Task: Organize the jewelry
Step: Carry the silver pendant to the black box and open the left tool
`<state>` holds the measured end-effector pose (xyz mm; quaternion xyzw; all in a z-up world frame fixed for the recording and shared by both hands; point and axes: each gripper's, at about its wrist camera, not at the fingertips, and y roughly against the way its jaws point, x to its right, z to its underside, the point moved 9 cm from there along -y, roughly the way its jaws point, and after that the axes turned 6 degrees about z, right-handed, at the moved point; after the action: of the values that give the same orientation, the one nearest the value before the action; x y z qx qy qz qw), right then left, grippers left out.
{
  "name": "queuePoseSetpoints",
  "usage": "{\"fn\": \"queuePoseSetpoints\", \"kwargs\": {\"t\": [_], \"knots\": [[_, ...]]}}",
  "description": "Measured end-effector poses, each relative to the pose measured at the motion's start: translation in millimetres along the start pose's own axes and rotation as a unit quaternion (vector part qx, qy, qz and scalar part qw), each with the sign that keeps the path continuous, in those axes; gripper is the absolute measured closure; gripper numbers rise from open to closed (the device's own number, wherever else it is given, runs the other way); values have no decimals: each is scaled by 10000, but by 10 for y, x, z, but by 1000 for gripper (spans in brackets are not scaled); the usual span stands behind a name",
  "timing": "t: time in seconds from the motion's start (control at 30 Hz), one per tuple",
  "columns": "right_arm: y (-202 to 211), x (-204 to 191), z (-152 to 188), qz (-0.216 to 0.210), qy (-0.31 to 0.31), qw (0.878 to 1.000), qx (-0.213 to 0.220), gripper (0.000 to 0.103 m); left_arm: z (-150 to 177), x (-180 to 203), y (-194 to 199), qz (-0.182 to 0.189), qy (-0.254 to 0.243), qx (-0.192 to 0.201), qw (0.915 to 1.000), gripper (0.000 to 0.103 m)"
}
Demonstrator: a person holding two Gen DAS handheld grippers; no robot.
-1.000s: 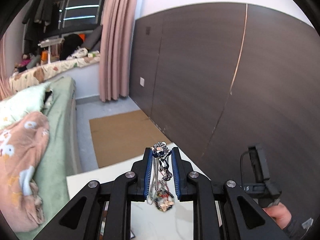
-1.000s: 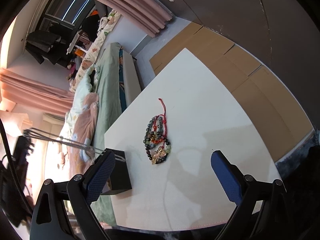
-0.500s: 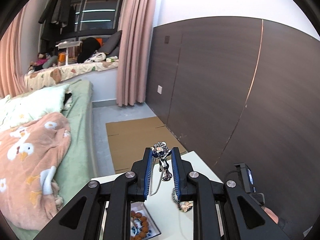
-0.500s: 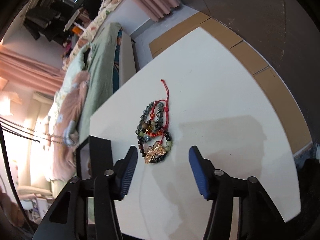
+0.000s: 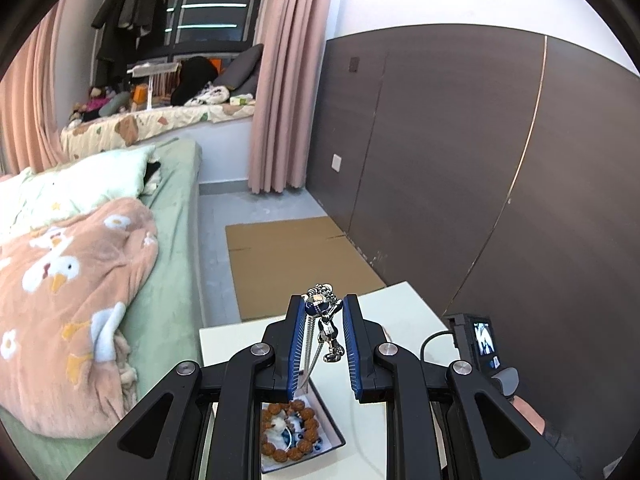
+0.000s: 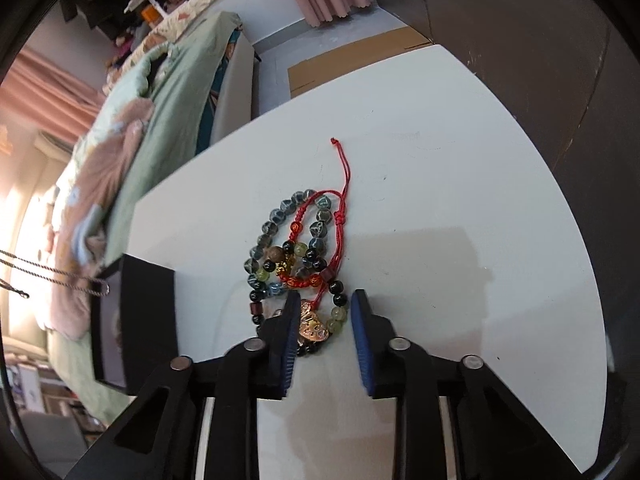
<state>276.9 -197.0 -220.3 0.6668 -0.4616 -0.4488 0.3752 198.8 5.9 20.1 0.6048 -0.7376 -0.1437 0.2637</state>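
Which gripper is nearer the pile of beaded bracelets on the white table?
Right. The right gripper straddles the beaded bracelets, closing; the left gripper holds a silver necklace above the tray.

A heap of bracelets (image 6: 298,256) is found on the tabletop (image 6: 460,184), near its middle, with a tray (image 6: 132,320) set to its left at the tabletop's edge. A beaded bracelet (image 5: 290,428) is held in the tray, seen from the left wrist. A bed (image 5: 80,280) is placed beyond the tabletop's left side, and cardboard (image 5: 296,256) is laid on the floor behind the tabletop, along the wall panel (image 5: 460,160) at the right. A curtain (image 5: 288,80) is hung in the far corner.
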Motion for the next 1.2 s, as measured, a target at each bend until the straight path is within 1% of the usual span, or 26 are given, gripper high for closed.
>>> {"fn": "queuePoseSetpoints", "kwargs": {"t": [0.1,0.27,0.33,0.4,0.5,0.57,0.7,0.77,0.8,0.83,0.87,0.9,0.93,1.0,1.2], "knots": [[0,11,-10,118,99,9999,58,94,83,-47,-38,-43,68,-50,10000,83],[212,-4,-46,-232,-36,9993,282,94,230,-152,-163,-92,230,-126,9996,83],[332,-12,-61,-479,-152,9981,358,94,300,-201,-223,-112,287,-156,9994,83],[404,-28,-55,-629,-199,9970,403,94,387,-247,-286,-71,391,-169,9991,83],[496,-102,-35,-867,-208,9950,441,94,516,-315,-379,-105,521,-215,9984,82],[553,-157,-14,-981,-192,9939,467,94,596,-354,-441,-46,623,-257,9977,83],[663,-288,35,-1136,-98,9919,562,94,743,-427,-544,191,893,-311,9953,82],[741,-372,33,-1262,-63,9898,660,94,807,-448,-586,311,1005,-390,9937,80],[781,-405,28,-1334,-55,9885,703,94,854,-458,-615,335,1010,-476,9932,78],[833,-456,18,-1429,-39,9868,765,94,883,-469,-634,314,1001,-544,9930,61],[863,-484,15,-1485,-28,9857,799,94,902,-487,-648,289,996,-589,9929,35],[916,-542,14,-1608,-1,9833,858,94,899,-509,-647,295,1009,-567,9928,24],[944,-596,4,-1675,27,9818,894,94,884,-530,-630,318,1034,-507,9928,15],[1000,-712,2,-1803,115,9787,975,94,854,-583,-587,327,1106,-422,9924,15],[1100,-1104,42,-2216,370,9688,1047,94,864,-813,-530,121,1357,-366,9900,15]]}}
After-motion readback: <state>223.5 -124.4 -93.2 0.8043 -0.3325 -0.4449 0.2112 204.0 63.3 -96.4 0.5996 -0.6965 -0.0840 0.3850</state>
